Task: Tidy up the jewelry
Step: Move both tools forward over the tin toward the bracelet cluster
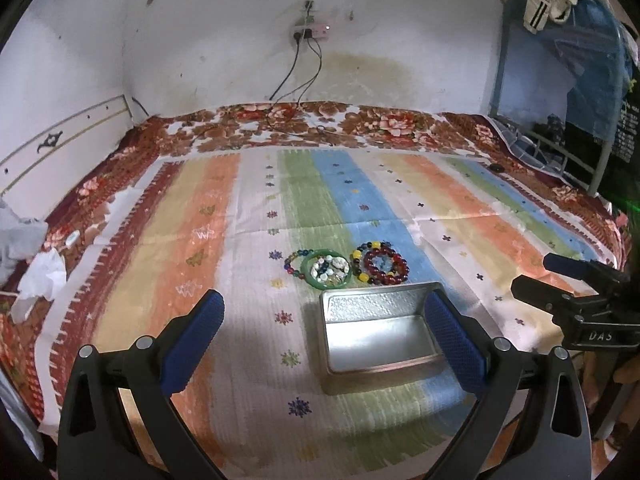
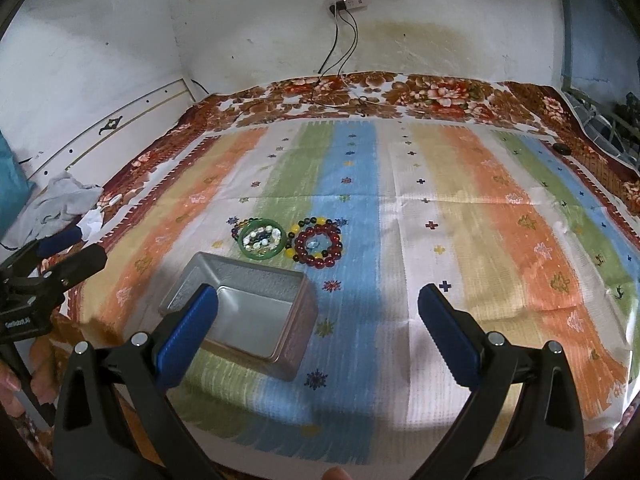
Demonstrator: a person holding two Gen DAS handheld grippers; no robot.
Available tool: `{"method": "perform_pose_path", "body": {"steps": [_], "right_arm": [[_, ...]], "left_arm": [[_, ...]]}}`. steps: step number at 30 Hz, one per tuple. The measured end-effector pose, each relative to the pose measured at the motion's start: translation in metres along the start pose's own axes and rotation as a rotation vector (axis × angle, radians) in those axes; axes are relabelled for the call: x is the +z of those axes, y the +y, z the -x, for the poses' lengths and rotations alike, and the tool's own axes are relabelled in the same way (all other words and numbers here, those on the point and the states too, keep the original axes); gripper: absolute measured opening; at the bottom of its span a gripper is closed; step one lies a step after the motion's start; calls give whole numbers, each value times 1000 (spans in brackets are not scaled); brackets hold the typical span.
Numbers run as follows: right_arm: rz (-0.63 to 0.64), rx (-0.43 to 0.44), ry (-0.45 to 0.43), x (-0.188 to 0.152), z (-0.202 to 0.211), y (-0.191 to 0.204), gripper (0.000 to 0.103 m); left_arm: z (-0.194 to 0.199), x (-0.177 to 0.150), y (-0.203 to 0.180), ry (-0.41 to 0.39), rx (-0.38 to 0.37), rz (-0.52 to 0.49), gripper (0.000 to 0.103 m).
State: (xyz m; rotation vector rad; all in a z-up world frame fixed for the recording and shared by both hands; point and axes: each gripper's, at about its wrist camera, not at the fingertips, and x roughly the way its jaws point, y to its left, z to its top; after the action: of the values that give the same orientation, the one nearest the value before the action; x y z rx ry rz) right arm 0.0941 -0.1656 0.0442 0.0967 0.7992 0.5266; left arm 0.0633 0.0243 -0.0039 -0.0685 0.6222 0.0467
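An empty silver tin box (image 1: 380,332) (image 2: 244,312) sits on the striped cloth near the front. Just behind it lies a pile of bracelets: a green bangle (image 1: 326,270) (image 2: 262,240) over pale and mixed beads, and a dark red bead bracelet (image 1: 386,266) (image 2: 319,246) over a yellow and dark bead one. My left gripper (image 1: 324,300) hovers open above the cloth, its right finger over the tin's right wall. My right gripper (image 2: 318,294) hovers open to the right of the tin, holding nothing. Each gripper shows at the other view's edge (image 1: 560,276) (image 2: 60,256).
The striped cloth (image 2: 460,220) covers a floral blanket (image 1: 280,120) on a bed against a white wall. Cables hang from a power strip (image 1: 310,32) onto the blanket. Crumpled cloth and tissue (image 1: 40,272) lie at the left. A small black object (image 2: 562,148) rests far right.
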Motion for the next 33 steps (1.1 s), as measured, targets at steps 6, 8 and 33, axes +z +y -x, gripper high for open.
{"method": "perform_pose_path", "body": {"steps": [6, 8, 33], "right_arm": [[-12, -7, 9, 8, -11, -6, 98], [-27, -6, 14, 11, -15, -10, 98], [43, -73, 19, 53, -58, -18, 98]], "left_arm": [[-6, 7, -3, -5, 10, -20, 98], [-7, 9, -1, -3, 5, -13, 98], [-67, 48, 14, 94, -18, 6, 98]]}}
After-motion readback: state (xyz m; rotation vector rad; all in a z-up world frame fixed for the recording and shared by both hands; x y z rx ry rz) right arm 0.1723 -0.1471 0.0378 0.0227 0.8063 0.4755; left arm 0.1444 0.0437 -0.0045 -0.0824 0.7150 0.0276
